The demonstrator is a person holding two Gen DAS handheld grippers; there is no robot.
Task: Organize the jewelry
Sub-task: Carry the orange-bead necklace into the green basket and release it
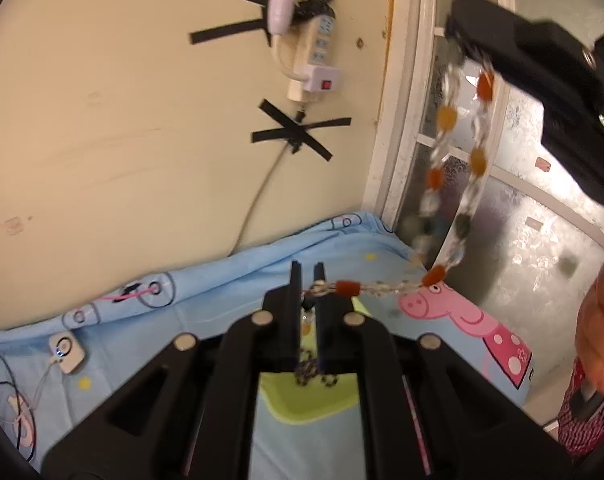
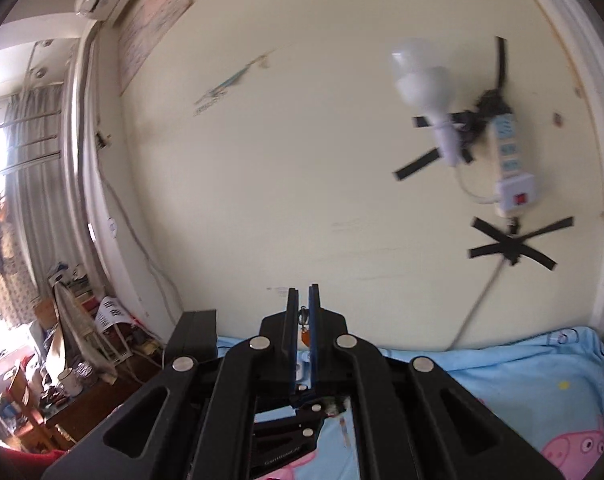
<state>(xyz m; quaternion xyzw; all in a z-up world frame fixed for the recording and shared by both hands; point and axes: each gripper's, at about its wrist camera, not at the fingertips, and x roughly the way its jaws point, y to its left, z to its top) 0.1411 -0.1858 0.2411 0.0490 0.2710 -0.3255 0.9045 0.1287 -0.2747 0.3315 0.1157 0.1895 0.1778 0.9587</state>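
A bead necklace (image 1: 442,184) with orange, yellow, clear and dark beads hangs in the air between both grippers. My left gripper (image 1: 308,280) is shut on one end of it, and a short dark tail dangles between its fingers. The right gripper (image 1: 460,46) shows at the upper right of the left wrist view, shut on the necklace's other end. In the right wrist view my right gripper (image 2: 303,300) is shut on the necklace (image 2: 303,330), with an orange bead and a clasp showing between its blue-padded fingers.
A bed with a blue cartoon-pig sheet (image 1: 462,316) lies below. A white charger with cables (image 1: 66,350) rests on it at the left. A power strip (image 1: 316,60) and a bulb (image 2: 426,84) are taped to the wall. A frosted glass door (image 1: 522,220) stands at the right.
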